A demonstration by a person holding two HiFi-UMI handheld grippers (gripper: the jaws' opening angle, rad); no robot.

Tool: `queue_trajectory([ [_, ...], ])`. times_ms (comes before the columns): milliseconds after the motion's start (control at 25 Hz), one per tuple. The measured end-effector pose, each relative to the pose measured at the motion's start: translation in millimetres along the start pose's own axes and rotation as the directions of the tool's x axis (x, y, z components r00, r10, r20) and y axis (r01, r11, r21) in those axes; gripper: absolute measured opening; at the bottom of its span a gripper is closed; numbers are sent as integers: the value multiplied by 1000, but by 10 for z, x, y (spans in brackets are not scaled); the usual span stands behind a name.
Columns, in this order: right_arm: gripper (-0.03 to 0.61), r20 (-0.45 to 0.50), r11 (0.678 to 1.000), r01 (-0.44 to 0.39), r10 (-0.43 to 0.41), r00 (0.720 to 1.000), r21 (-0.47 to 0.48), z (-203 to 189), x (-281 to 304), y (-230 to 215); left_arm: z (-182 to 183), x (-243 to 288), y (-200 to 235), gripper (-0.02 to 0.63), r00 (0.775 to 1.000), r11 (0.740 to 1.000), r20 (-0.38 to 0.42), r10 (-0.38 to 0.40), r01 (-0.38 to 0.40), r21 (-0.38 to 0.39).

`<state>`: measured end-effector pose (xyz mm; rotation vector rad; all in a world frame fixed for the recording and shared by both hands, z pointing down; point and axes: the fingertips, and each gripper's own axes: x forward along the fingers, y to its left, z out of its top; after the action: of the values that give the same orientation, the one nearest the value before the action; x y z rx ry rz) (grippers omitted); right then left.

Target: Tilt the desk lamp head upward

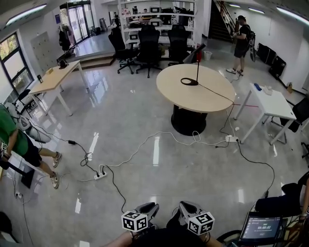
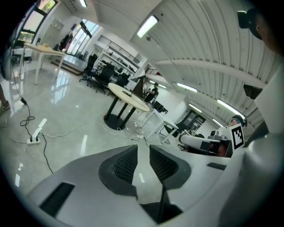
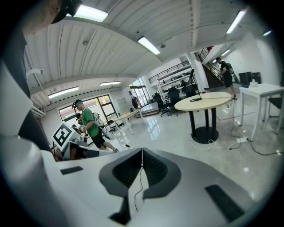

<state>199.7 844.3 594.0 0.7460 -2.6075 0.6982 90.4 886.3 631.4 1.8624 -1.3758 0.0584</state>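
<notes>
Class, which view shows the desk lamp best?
The head view: the desk lamp stands whole on the round table, seen from above. The right gripper view shows it tiny and side-on; the left gripper view barely shows it.

Left gripper (image 1: 151,208), right gripper (image 1: 185,207), both closed (empty)

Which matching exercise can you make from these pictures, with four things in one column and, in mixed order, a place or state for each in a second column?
Things:
1. lamp
2. power strip
3. black chairs
4. screen

Places or states:
A. on the floor, among cables
B. on the round table
C. lit, at the lower right edge of the head view
D. in front of the white shelves

Pairs: 1-B, 2-A, 3-D, 4-C
</notes>
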Motion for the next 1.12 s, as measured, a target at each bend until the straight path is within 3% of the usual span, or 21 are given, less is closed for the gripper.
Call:
queue_trajectory([
  [400, 5, 48, 996, -87, 87, 995, 7, 597, 330, -746, 723, 712, -151, 89, 996, 994, 48, 78, -81, 79],
  [840, 5, 61, 998, -35, 31, 998, 57, 821, 410, -1367, 1013, 1175, -221, 89, 996, 991, 23, 88, -90, 97],
  [1120, 5, 49, 999, 14, -16, 999, 48, 973, 672, -1537, 1212, 1461, 7, 89, 999, 996, 2, 38, -38, 81],
])
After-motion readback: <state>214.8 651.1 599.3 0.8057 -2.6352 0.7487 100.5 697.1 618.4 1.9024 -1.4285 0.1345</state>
